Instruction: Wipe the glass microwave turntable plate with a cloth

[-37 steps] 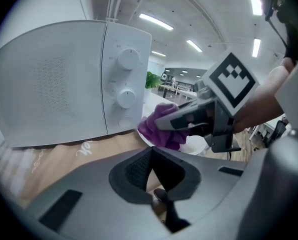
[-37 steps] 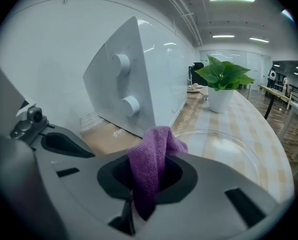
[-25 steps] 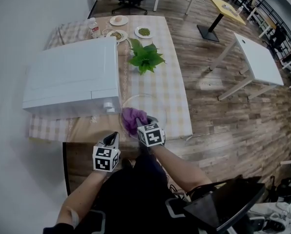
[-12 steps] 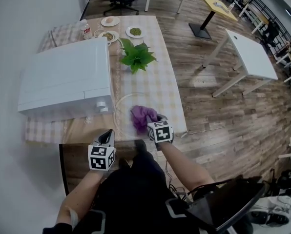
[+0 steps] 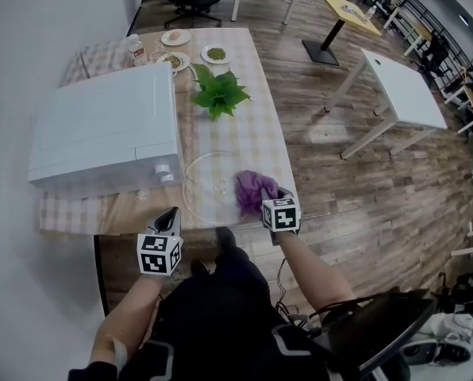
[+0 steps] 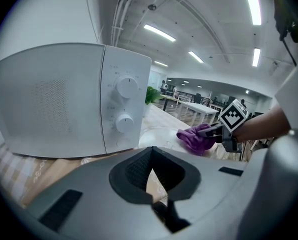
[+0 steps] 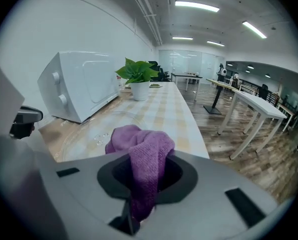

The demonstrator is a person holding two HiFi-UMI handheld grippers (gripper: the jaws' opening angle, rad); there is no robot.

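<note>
A white microwave stands on a table covered with a checked tablecloth, seen from above by a person holding a gripper in each hand. The glass turntable plate lies flat on the table just in front of the microwave's knob end, close to it but apart from it. A crumpled purple cloth rests on the side of the plate farthest from the microwave. The right gripper has its jaws closed tightly on this cloth, with a fold of the fabric bunched up between them, and holds it down on the glass. The left gripper hovers in front of the microwave's knob corner, out past the table's near edge. Its jaws are together with nothing between them, and it touches neither the plate nor the cloth. A green potted plant stands beside the microwave on its knob side, farther along the table than the plate. Behind the microwave, at the table's far end, sit three small dishes of food and a bottle. The person's forearms reach in from the bottom of the head view.
</note>
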